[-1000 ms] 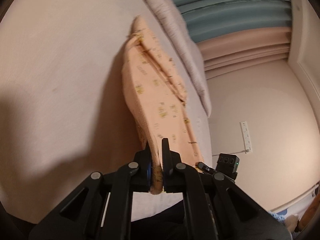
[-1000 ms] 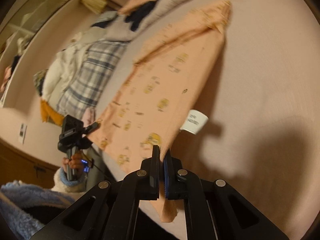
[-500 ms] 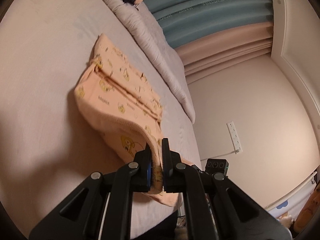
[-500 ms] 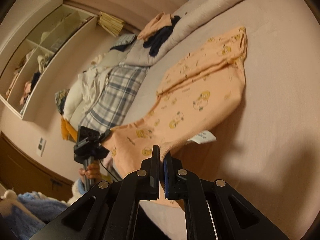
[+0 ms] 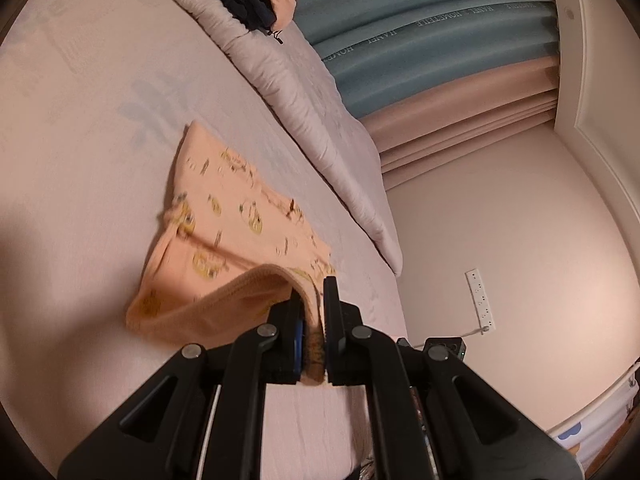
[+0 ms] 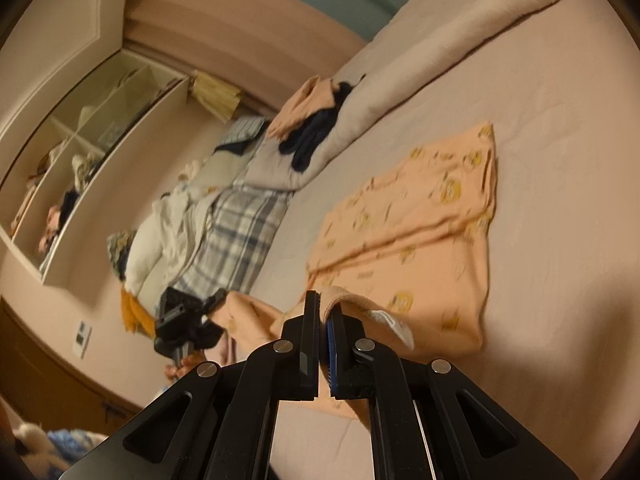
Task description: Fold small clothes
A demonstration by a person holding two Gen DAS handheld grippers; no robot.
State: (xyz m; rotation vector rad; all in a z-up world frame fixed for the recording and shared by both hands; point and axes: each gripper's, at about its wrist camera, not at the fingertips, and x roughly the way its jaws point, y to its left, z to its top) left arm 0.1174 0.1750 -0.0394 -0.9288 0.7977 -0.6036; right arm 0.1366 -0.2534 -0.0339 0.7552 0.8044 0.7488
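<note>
The room is dim and warm, everything tinted pinkish. Soft dark shadows lie on the bed sheet [image 5: 80,208] near the orange garment [image 5: 224,236], whose printed figures smear with motion blur; in the right wrist view the garment [image 6: 420,232] is blurred too. Fisheye bending curves the walls, and the corners around the sheet fade to black.
</note>
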